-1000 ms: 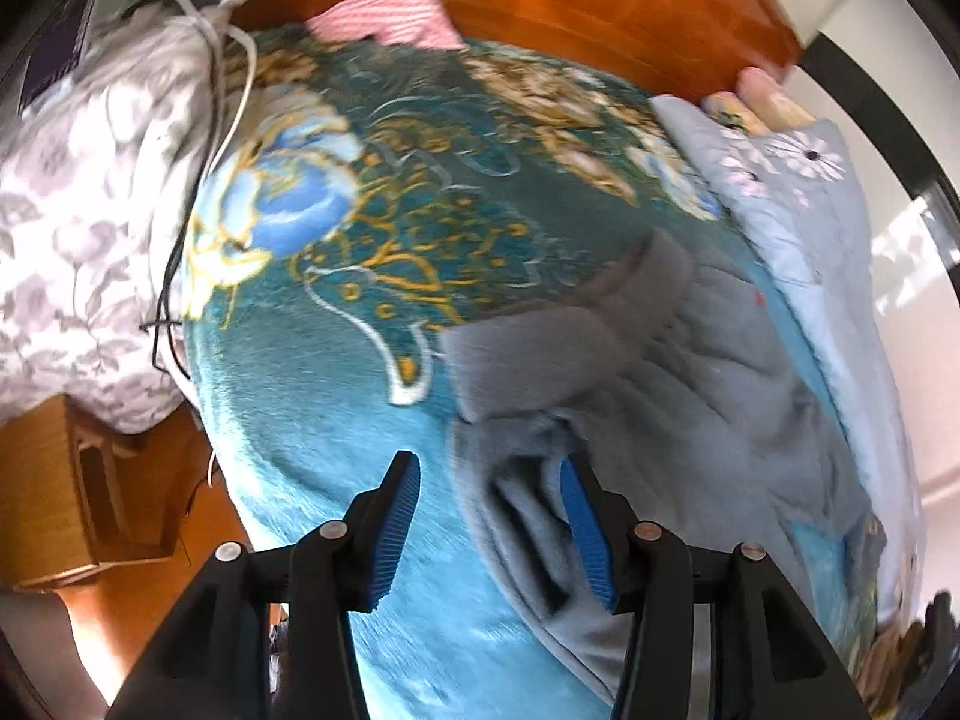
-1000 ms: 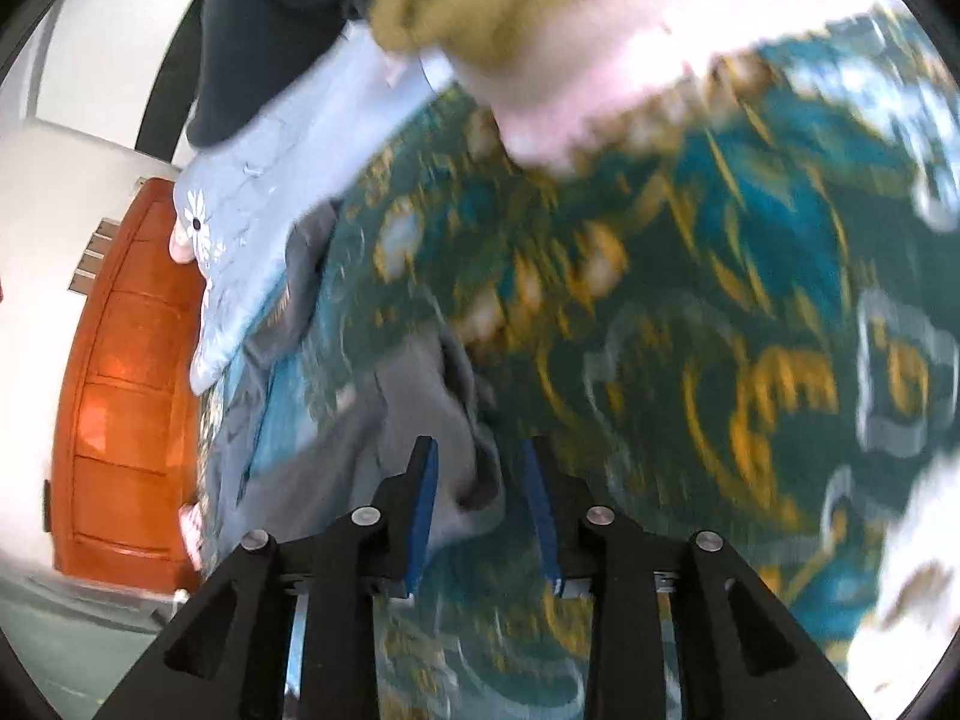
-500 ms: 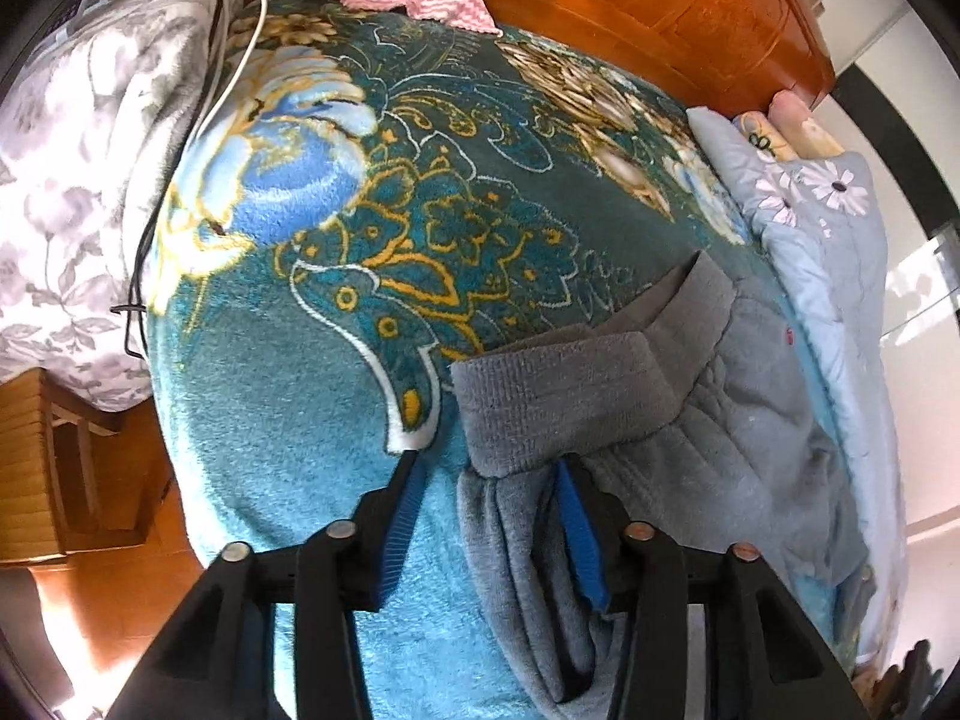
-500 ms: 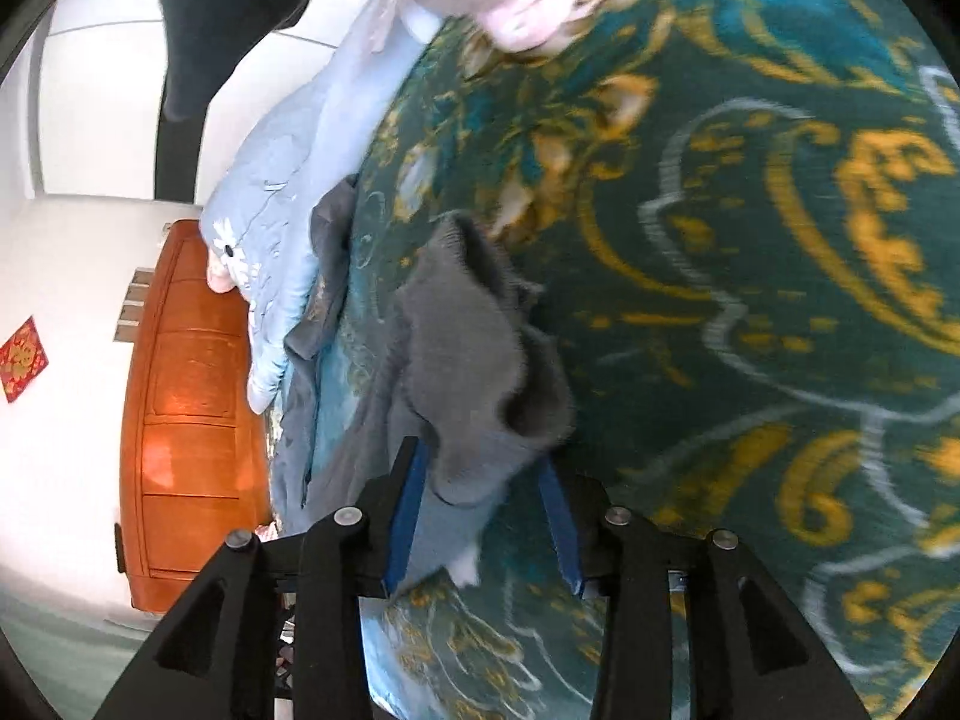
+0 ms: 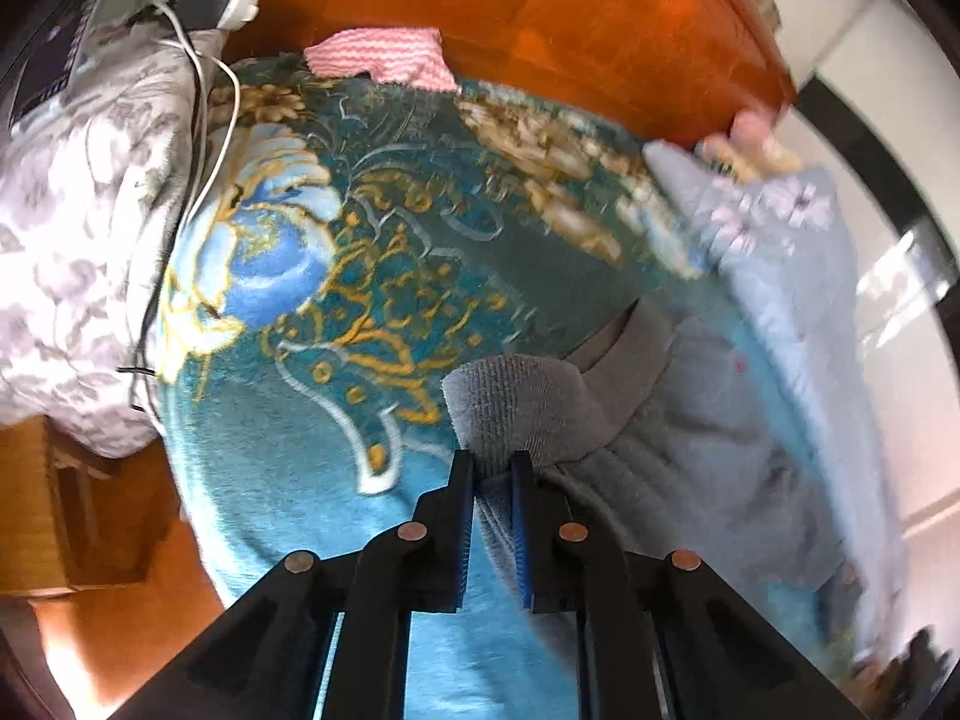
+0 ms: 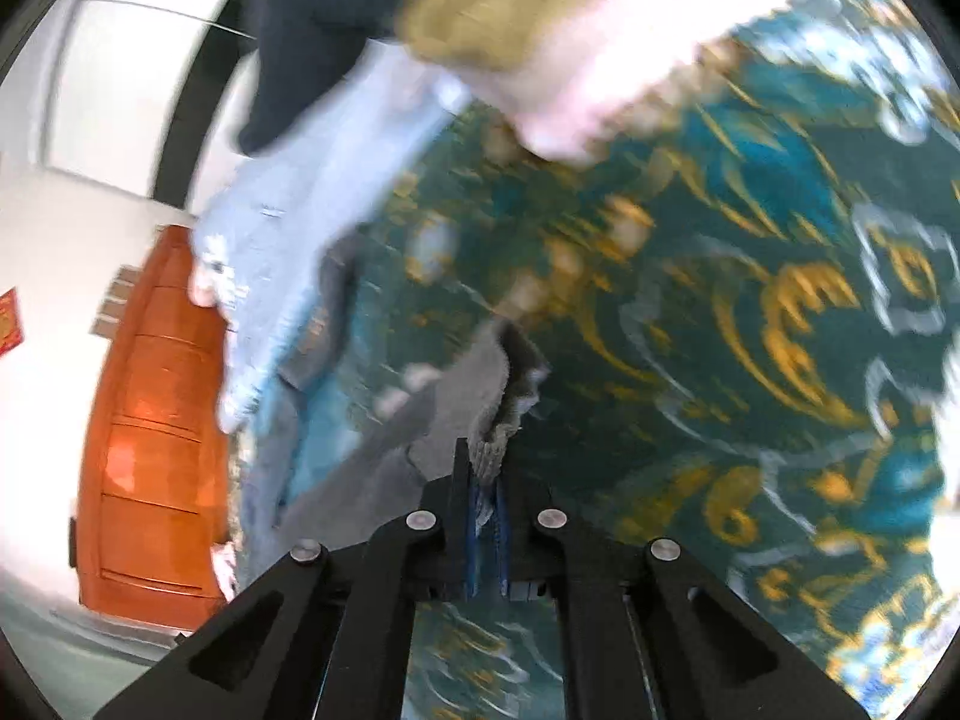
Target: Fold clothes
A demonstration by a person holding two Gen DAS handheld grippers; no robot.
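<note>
Grey sweatpants lie on a teal flowered blanket that covers a bed. In the left wrist view my left gripper is closing on the ribbed waistband, and the cloth is pinched between its blue pads. In the right wrist view my right gripper is shut on another edge of the grey sweatpants, with fabric bunched between its fingertips. The garment trails off to the left toward the bed's edge there.
A pale blue flowered quilt lies along the bed's far side. A grey floral pillow with a white cable sits left, a pink cloth by the orange wooden headboard. A person's sleeved arm reaches over the blanket.
Both grippers have closed onto the grey sweatpants: the left on the waistband, the right on the other edge. The right gripper has shifted over the blanket and its view is blurred.
</note>
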